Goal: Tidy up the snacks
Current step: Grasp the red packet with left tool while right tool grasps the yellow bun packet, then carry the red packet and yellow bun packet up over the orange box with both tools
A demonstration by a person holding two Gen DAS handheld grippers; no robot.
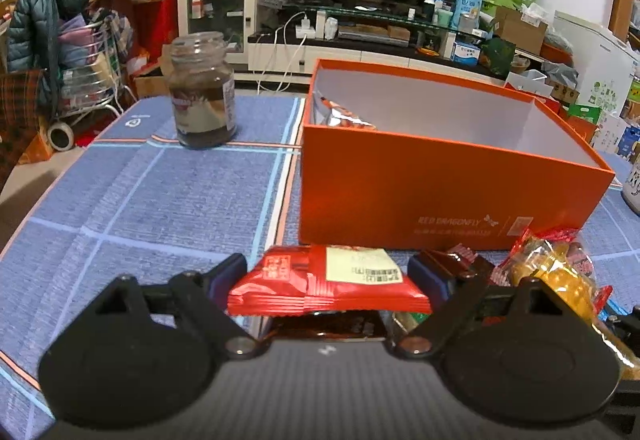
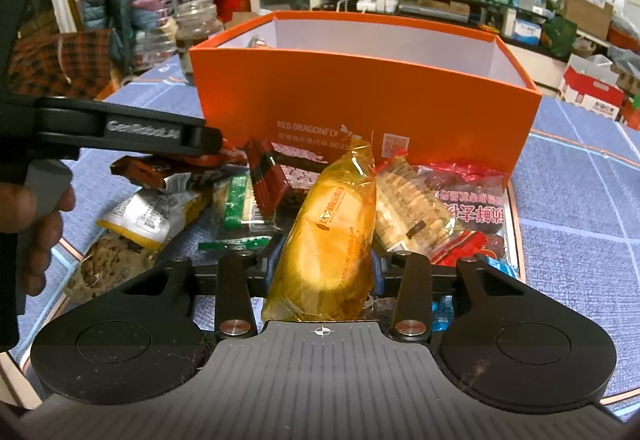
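1. Blue checked tablecloth (image 1: 160,200) bears an open orange cardboard box (image 1: 440,192).
2. Right gripper (image 2: 324,268) clamps a yellow-wrapped cake (image 2: 332,216); left gripper (image 1: 328,280) straddles a red foil packet (image 1: 320,280), contact unclear.
3. Likely next: lift both into the box.

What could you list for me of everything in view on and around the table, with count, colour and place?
orange box: one, orange outside and white inside, open, on the table behind the snack pile.
packet in the box: at least one, red and silver, at the near left corner.
glass jar: one, clear with dark contents, no lid, left of the box.
red packet: one, red with a pale label, between the left gripper's fingers.
yellow bread packet: one, yellow-orange, clamped in the right gripper.
loose snacks: several, mixed colours, in front of the box.
tablecloth: one, blue with pale lines.
left gripper: black.
right gripper: black.
hand: one, on the left gripper's handle.
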